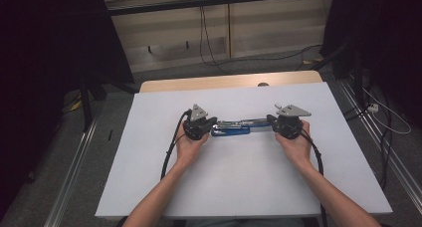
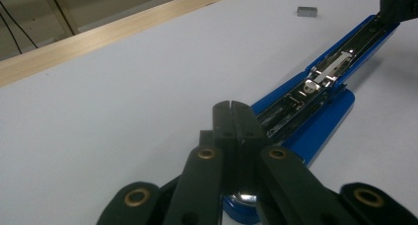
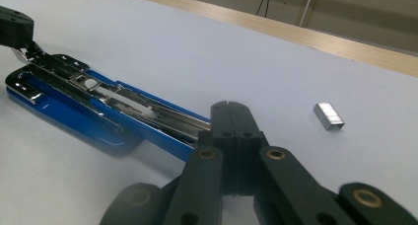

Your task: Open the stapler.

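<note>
Both claws, left [image 1: 211, 122] and right [image 1: 271, 119], are closed on the open stapler [image 1: 234, 127], holding it flat so staples [image 3: 329, 116] can go in.

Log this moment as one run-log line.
stapler: blue, swung open flat on table | left gripper: shut, at one end | right gripper: shut, at other end | staple strip: loose beside

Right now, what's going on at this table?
A person works a blue stapler on the white table with a gripper in each hand. The stapler lies swung open, its metal staple channel exposed. The left gripper and right gripper, jaws together, each sit at one end of it; whether either pinches a part I can't tell. A small strip of staples lies loose on the table nearby, apart from the stapler.
</note>
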`<state>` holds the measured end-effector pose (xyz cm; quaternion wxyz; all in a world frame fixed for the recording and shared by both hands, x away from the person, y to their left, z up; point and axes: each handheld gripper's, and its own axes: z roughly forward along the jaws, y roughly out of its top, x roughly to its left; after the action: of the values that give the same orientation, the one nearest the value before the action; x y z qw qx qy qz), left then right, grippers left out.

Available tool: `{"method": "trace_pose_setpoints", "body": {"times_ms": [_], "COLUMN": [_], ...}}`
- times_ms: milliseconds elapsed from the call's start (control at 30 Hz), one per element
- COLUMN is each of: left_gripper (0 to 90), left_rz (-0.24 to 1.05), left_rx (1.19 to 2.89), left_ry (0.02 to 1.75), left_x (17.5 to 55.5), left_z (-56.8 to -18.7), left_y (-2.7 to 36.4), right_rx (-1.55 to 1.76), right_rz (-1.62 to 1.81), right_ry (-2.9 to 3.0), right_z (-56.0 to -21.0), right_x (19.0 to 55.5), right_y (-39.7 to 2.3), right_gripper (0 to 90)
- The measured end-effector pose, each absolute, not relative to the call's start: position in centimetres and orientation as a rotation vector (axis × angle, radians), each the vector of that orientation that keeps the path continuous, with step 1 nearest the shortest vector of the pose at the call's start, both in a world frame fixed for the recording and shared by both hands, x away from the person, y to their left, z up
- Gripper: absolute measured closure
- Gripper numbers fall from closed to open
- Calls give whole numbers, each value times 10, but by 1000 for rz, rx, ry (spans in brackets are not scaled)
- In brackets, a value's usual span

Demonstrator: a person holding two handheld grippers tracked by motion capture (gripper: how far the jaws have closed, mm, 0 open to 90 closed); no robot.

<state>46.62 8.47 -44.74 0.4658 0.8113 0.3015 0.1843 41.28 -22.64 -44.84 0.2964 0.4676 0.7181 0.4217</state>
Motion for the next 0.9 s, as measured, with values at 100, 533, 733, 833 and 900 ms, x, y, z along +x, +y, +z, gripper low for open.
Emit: {"method": "trace_pose_setpoints", "body": {"times_ms": [100,533,733,833,900], "left_gripper": [900,683,544,502,435], "left_rz": [450,428,440,426,429], "left_rx": [1987,1920,1907,1905,1903], "left_ry": [744,763,799,797,807], "left_x": [466,464,463,462,461], "left_z": [-447,-440,-438,-436,-435], "left_y": [84,87,90,91,91], "right_rx": [1239,1194,1194,1214,1210], "right_rz": [1129,1229,1243,1230,1216], "right_ry": [1911,1926,1936,1928,1926], "right_z": [-448,-444,-444,-445,-445], "right_x": [413,412,412,412,412], "right_y": [-227,-228,-228,-228,-228], "right_gripper": [900,803,693,595,495]}}
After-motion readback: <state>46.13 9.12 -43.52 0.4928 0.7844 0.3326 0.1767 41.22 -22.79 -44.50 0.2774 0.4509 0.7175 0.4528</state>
